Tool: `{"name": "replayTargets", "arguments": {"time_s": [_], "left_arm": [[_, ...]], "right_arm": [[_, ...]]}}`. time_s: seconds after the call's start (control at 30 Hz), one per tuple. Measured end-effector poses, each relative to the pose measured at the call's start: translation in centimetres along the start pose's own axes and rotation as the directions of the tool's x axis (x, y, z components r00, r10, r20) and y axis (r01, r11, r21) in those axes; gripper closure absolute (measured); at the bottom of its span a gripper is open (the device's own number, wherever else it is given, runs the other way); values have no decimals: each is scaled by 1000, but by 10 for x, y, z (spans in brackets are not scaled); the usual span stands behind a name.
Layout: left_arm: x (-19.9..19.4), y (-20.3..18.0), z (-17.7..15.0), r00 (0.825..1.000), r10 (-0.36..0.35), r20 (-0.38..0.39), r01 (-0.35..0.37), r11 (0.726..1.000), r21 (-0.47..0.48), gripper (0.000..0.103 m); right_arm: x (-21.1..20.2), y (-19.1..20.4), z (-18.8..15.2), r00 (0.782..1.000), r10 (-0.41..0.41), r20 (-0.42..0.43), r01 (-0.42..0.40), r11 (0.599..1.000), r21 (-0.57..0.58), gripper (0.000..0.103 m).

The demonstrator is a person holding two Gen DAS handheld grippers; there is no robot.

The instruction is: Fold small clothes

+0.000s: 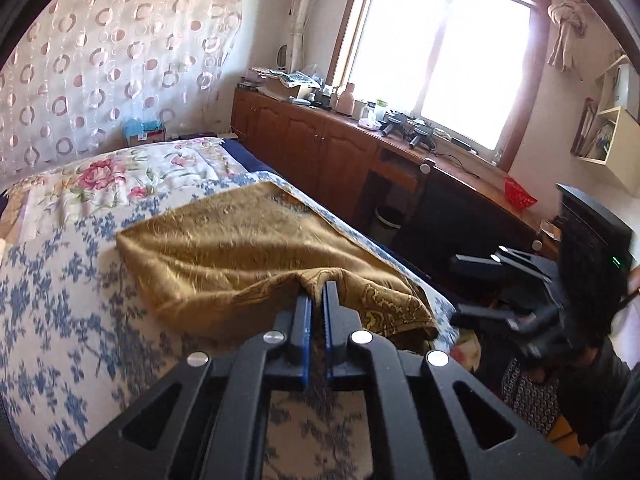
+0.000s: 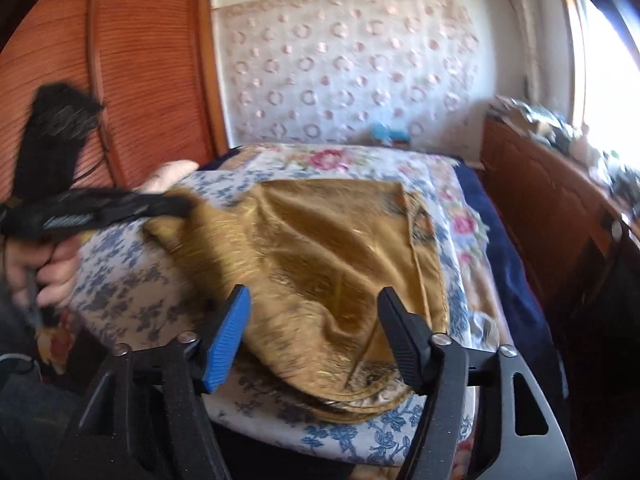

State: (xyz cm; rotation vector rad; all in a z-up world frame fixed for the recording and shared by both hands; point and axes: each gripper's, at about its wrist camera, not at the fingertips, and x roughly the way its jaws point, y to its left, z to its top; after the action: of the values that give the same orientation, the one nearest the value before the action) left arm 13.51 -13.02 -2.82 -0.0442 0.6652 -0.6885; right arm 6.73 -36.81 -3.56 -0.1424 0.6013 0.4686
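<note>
A golden-brown patterned cloth (image 1: pixel 240 248) lies on a blue-flowered pad (image 1: pixel 60 300) on the bed. My left gripper (image 1: pixel 318 280) is shut on the cloth's near edge, pinching a fold between its blue pads. In the right wrist view the same cloth (image 2: pixel 320 248) lies spread out, and the left gripper (image 2: pixel 184 204) grips its left corner. My right gripper (image 2: pixel 314 296) is open and empty, its jaws spread just above the cloth's near edge. It also shows at the right of the left wrist view (image 1: pixel 476 288).
A floral quilt (image 1: pixel 132 172) covers the far bed. A wooden cabinet (image 1: pixel 320 144) with clutter runs under the window on the right. A wooden wardrobe (image 2: pixel 140 60) stands at the left. A circle-patterned curtain (image 2: pixel 348 68) hangs behind the bed.
</note>
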Motion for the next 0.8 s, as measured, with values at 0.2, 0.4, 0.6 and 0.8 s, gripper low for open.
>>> {"name": "replayTargets", "arguments": {"time_s": [0.2, 0.4, 0.6, 0.8], "left_arm": [[7, 3, 14, 1000, 1, 29, -1, 1000, -17, 101], [-1, 13, 10, 999, 17, 49, -15, 999, -49, 101], [-10, 32, 7, 996, 54, 72, -48, 996, -80, 101], [-13, 58, 14, 986, 137, 93, -128, 986, -104, 100]], "right_arm": [[11, 13, -7, 999, 24, -43, -25, 999, -43, 30], [54, -9, -32, 984, -25, -176, 13, 998, -68, 30], [71, -38, -9, 987, -38, -153, 22, 995, -100, 95], [89, -41, 53, 997, -72, -40, 65, 985, -161, 97]]}}
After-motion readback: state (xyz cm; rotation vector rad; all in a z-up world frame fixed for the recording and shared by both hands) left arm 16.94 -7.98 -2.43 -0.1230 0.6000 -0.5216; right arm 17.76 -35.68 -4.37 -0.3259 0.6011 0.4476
